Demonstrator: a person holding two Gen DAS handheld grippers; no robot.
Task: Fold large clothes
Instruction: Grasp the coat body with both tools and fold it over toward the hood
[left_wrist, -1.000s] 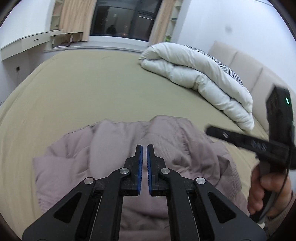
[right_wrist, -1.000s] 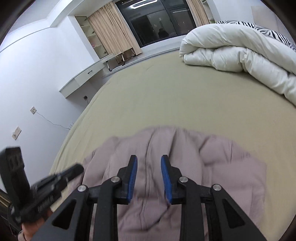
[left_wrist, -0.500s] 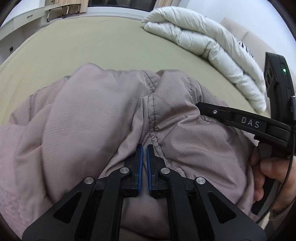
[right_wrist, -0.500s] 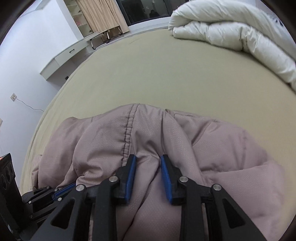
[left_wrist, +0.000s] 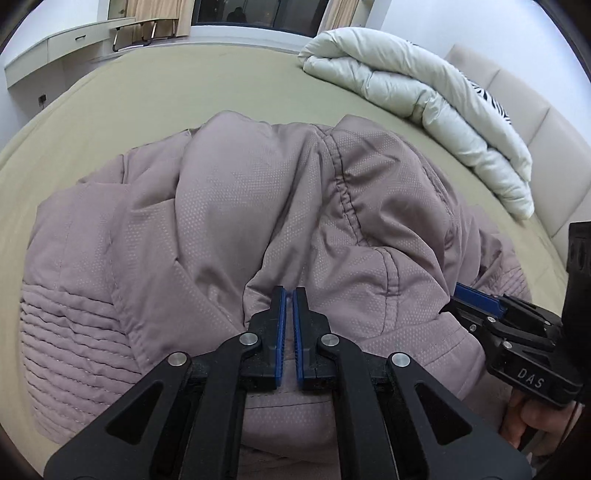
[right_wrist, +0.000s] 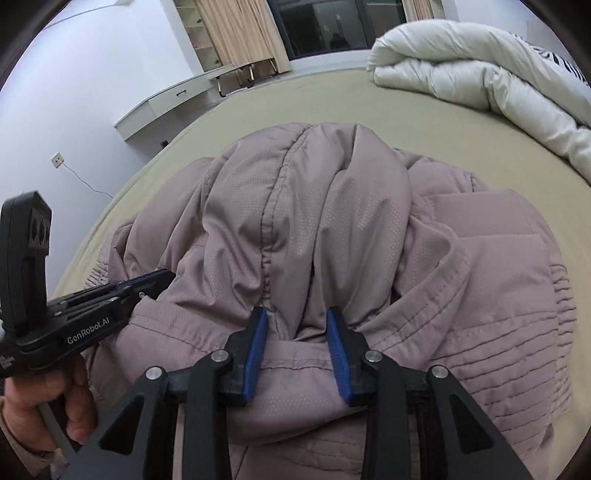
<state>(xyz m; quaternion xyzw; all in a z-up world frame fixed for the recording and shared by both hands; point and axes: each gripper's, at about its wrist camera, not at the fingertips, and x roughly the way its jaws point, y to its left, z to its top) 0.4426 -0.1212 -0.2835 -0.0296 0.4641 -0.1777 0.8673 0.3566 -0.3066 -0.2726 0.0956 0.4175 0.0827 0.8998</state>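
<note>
A mauve padded jacket (left_wrist: 229, 206) lies bunched on the olive bed sheet (left_wrist: 166, 92); it also fills the right wrist view (right_wrist: 332, 206). My left gripper (left_wrist: 287, 295) has its jaws nearly together, with a thin fold of jacket fabric between the blue pads. My right gripper (right_wrist: 295, 317) holds a thick bunch of jacket fabric between its blue pads, jaws partly apart. The right gripper also shows at the jacket's right edge in the left wrist view (left_wrist: 476, 299). The left gripper shows at the left in the right wrist view (right_wrist: 147, 278).
A rolled white duvet (left_wrist: 417, 107) lies on the far right of the bed, against a beige padded headboard (left_wrist: 528, 122). A white desk (left_wrist: 66, 37) and a dark window (right_wrist: 332, 22) stand beyond the bed's far edge.
Both grippers came down from above the jacket into its near edge. The jacket fabric has bunched up and now sits between both pairs of pads.
</note>
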